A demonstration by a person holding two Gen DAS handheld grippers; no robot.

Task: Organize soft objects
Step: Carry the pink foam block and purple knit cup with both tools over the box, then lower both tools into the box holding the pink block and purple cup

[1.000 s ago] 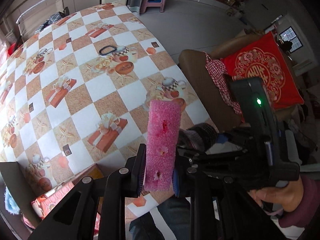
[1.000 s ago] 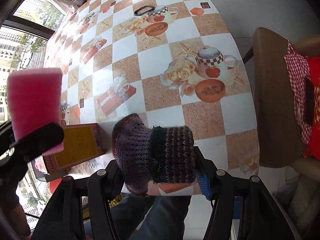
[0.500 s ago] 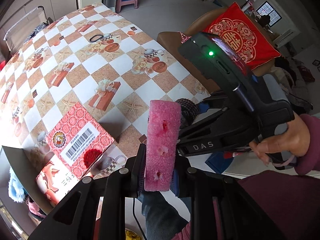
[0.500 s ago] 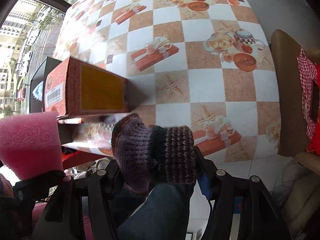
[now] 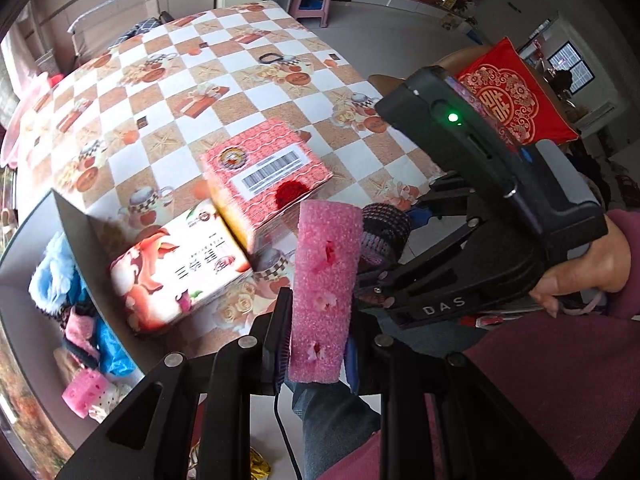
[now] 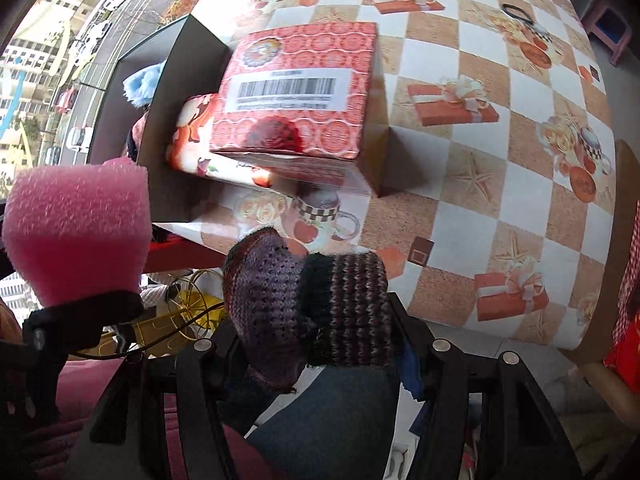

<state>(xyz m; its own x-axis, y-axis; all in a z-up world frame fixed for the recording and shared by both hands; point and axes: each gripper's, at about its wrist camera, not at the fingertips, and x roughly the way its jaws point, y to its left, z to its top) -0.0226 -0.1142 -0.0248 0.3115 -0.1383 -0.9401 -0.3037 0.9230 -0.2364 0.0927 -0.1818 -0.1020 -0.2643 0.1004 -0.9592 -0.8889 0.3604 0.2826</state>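
The left gripper (image 5: 316,354) pinches an upright pink foam block (image 5: 325,280) between narrow fingers, and the right gripper (image 6: 316,336) clamps a bunched purple knitted piece (image 6: 308,300), both held off the table's near edge. Beyond them, two red boxes (image 5: 264,172) stand on the checked tablecloth (image 5: 168,92); left of these, what looks like a dark bin (image 5: 24,308) holds more soft items (image 5: 56,276)

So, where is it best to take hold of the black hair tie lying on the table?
Grip the hair tie across one side of its loop, coming straight down from above: it lies flat on the tablecloth, so one finger must go inside the ring, one outside.
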